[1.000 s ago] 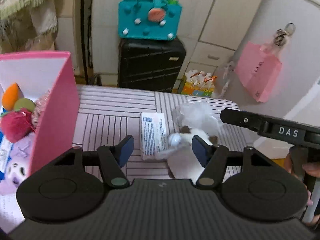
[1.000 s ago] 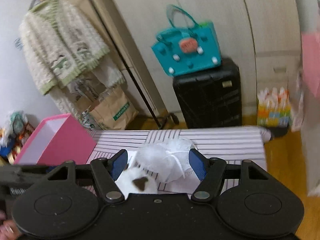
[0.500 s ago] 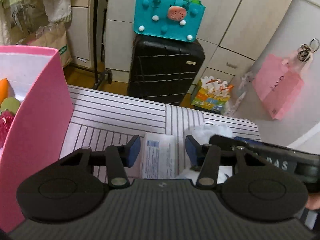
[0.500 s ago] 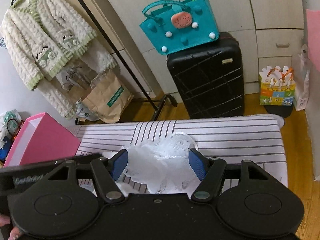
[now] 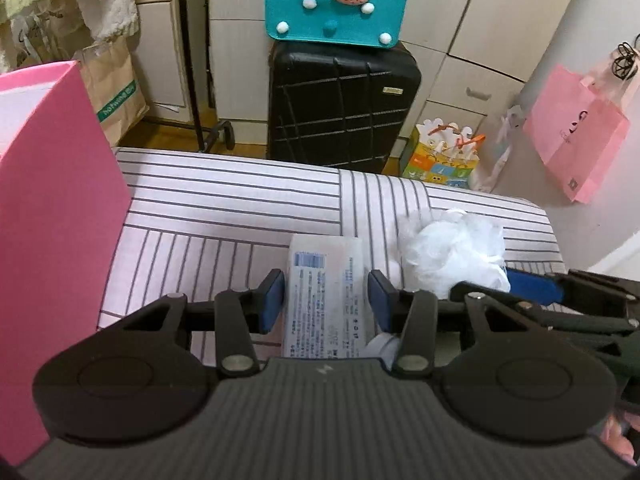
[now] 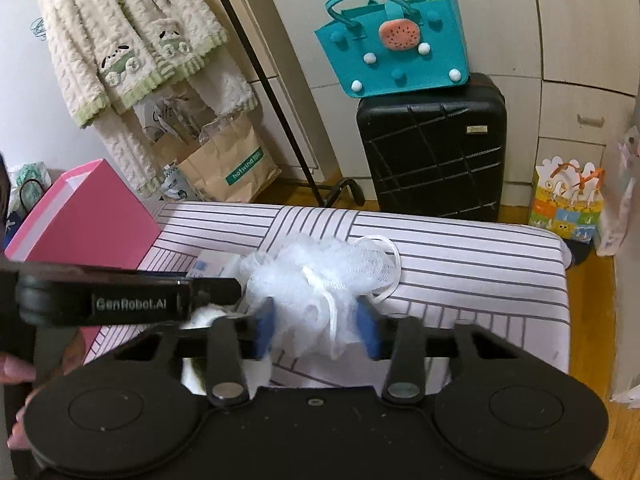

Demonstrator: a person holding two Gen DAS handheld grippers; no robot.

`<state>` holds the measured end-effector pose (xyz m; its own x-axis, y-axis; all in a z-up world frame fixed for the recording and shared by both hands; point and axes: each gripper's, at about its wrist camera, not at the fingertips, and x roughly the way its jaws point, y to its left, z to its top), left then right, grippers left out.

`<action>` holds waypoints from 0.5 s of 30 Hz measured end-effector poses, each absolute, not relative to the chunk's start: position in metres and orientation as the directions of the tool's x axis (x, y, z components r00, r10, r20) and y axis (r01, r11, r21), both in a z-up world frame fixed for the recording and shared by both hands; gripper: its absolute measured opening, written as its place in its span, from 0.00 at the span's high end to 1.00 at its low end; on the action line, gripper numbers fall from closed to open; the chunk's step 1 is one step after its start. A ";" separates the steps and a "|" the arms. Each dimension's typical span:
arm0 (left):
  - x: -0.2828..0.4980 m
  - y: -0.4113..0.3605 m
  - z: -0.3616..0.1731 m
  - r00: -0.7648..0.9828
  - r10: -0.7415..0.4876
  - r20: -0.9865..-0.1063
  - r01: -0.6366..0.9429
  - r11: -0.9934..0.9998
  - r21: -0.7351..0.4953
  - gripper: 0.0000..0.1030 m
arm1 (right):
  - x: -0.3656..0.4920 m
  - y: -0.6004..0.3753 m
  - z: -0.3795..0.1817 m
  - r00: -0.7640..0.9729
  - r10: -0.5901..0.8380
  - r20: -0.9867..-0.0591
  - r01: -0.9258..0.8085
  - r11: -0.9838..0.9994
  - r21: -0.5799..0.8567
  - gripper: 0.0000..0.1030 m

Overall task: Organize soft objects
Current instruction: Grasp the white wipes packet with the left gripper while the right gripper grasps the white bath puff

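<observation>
Gripping on both sides now: my left gripper is pressing its blue pads against the long edges of the white tissue pack lying flat on the striped cover, and my right gripper is closing on the white mesh bath pouf, its pads sinking into the netting. The pink box is standing to my left gripper's left.

I am judging the pouf the riskier hold: only loose mesh is pinched, so it could slip out on the lift, and its cord loop could snag. The tissue pack could buckle if squeezed harder. The two grippers are almost touching, so lifting together could knock one against the other.

Compared with a second ago, both jaws are standing much narrower and both grippers are sitting lower and closer over their objects.
</observation>
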<state>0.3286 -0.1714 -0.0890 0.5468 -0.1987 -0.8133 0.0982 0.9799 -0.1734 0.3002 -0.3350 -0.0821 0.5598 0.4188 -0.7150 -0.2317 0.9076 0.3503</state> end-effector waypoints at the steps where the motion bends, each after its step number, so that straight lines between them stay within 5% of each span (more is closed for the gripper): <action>1: 0.328 -0.172 -0.089 0.547 -0.200 -0.813 0.105 0.980 -0.170 0.54 | 0.298 -0.337 -0.082 0.568 0.419 -0.709 -0.233 0.907 0.350 0.71; 8: 0.323 -0.176 -0.094 0.591 -0.168 -0.789 0.110 0.986 -0.127 0.55 | 0.296 -0.350 -0.082 0.587 0.455 -0.670 -0.215 0.885 0.412 0.75; 15: 0.322 -0.170 -0.094 0.602 -0.178 -0.778 0.094 0.984 -0.151 0.63 | 0.294 -0.340 -0.078 0.601 0.429 -0.675 -0.285 0.903 0.321 0.39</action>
